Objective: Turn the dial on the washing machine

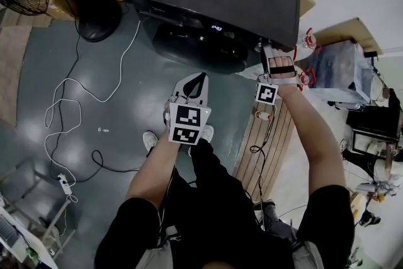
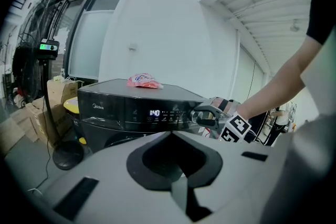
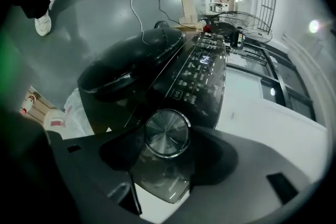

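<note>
Right gripper (image 3: 168, 147) jaws wide, dial (image 3: 167, 132) loose between | left gripper (image 1: 198, 82) closed, empty | washing machine (image 2: 113, 113): Midea, 1:40

Black short sleeves (image 1: 135, 223), black trousers (image 1: 217, 192), white shoes (image 1: 150, 140); grey left claw (image 1: 199, 77), right claw (image 1: 266, 51), square-marker cubes.

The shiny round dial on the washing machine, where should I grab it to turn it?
Pinch the dial by its round rim, one jaw on each side. Come straight at its flat face, from in front of the control panel. It is a low round knob standing out from the panel, so only its edge offers grip.
</note>
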A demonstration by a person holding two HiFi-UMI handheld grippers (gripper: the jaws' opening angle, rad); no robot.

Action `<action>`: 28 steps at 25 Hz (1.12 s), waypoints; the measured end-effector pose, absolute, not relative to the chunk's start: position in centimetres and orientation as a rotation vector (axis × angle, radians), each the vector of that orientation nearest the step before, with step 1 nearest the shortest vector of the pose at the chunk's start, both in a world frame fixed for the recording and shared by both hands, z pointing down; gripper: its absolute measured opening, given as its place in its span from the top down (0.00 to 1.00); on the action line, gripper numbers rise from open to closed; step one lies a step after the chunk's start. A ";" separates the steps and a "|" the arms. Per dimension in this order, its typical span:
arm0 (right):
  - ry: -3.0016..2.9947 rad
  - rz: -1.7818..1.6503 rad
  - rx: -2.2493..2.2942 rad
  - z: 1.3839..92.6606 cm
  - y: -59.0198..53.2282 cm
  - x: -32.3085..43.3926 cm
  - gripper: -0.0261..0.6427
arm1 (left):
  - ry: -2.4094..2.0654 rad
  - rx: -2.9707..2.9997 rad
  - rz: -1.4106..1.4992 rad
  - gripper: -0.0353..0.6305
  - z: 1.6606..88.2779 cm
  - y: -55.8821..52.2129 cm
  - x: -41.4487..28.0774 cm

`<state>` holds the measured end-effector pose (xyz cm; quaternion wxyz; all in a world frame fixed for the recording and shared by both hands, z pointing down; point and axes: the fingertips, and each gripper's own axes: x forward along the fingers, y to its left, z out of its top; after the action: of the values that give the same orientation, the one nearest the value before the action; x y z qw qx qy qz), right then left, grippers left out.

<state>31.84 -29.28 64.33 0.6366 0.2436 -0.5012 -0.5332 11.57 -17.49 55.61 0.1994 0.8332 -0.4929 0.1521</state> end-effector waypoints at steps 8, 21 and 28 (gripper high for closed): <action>-1.162 -1.229 0.728 63.4 -29.9 31.9 0.55 | -1.390 2.327 0.447 0.93 55.7 -17.8 10.1; -1.413 -0.840 1.153 63.0 -30.6 31.3 0.55 | -1.366 2.317 0.465 0.93 56.6 -17.8 10.0; -1.417 -0.808 1.158 63.1 -30.6 31.3 0.55 | -1.359 2.321 0.464 0.93 56.5 -17.9 9.8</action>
<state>31.27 -30.56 63.10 0.5402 0.4870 -0.5963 -0.3399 9.81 -17.86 56.50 0.2044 0.8324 -0.4874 0.1665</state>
